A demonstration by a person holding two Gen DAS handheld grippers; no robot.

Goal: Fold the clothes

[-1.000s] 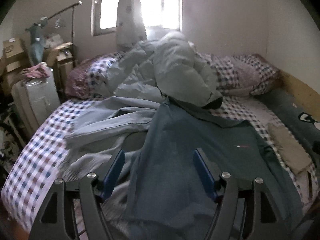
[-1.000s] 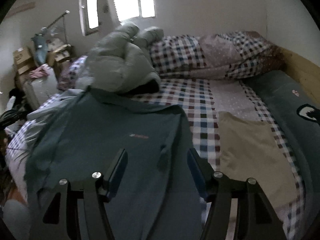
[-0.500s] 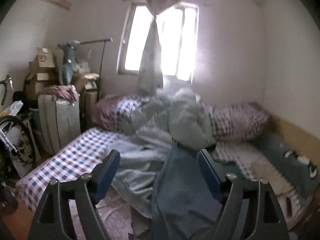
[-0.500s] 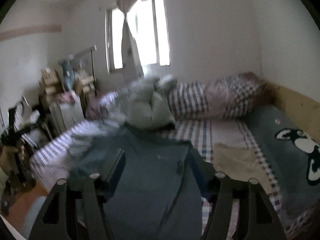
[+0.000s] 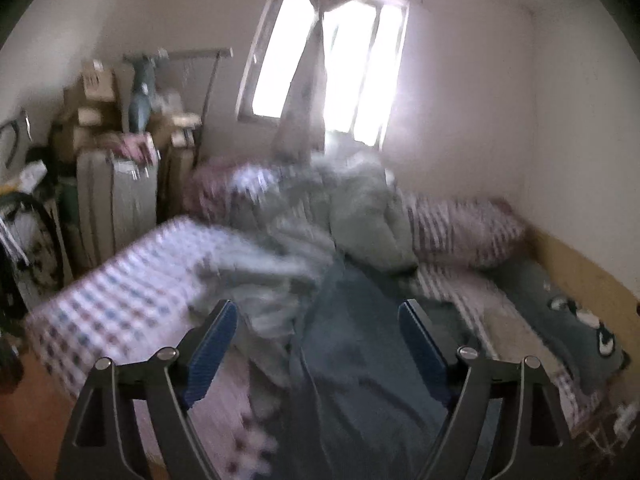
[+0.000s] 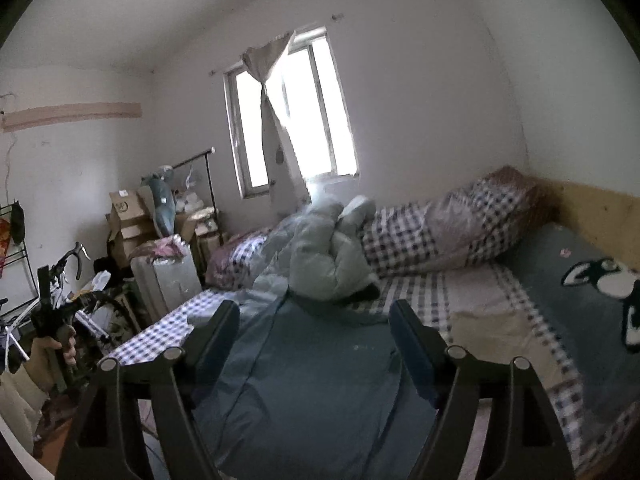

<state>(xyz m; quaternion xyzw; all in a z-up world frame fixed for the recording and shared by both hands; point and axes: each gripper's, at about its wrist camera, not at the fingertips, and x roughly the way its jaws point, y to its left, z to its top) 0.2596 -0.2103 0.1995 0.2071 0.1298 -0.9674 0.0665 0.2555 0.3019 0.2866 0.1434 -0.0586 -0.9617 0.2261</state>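
Your dark blue cotton shirt (image 6: 320, 376) lies spread flat on the near part of the checked bedsheet (image 6: 416, 292), its hem hanging toward you over the bed's edge, a tiny pale mark on its chest too small to read. Your right gripper (image 6: 314, 320) hovers above it with the jaws opening and nothing between the blue pads; none of the cloth is pinched. Your left gripper (image 5: 318, 320) stands released too, wide apart and empty, looking down the same shirt (image 5: 360, 360) from its left side, though that view is smeared by motion.

Just beside the shirt's left edge sits a rumpled pale blue garment (image 5: 256, 272), and behind its collar a heap of pale green quilt (image 6: 332, 256). A flat beige cloth (image 6: 492, 332) lies on the shirt's right, near a teal blanket with a black-and-white cartoon figure (image 6: 592, 312).

The risk, I judge, is that you reach in and catch the pale blue garment along with the sleeve, since the two overlap, or that the overhanging hem drags the shirt off the bed once one side is lifted.

A brown cardboard box (image 6: 126, 206) by the window carries a round printed logo, unreadable here.
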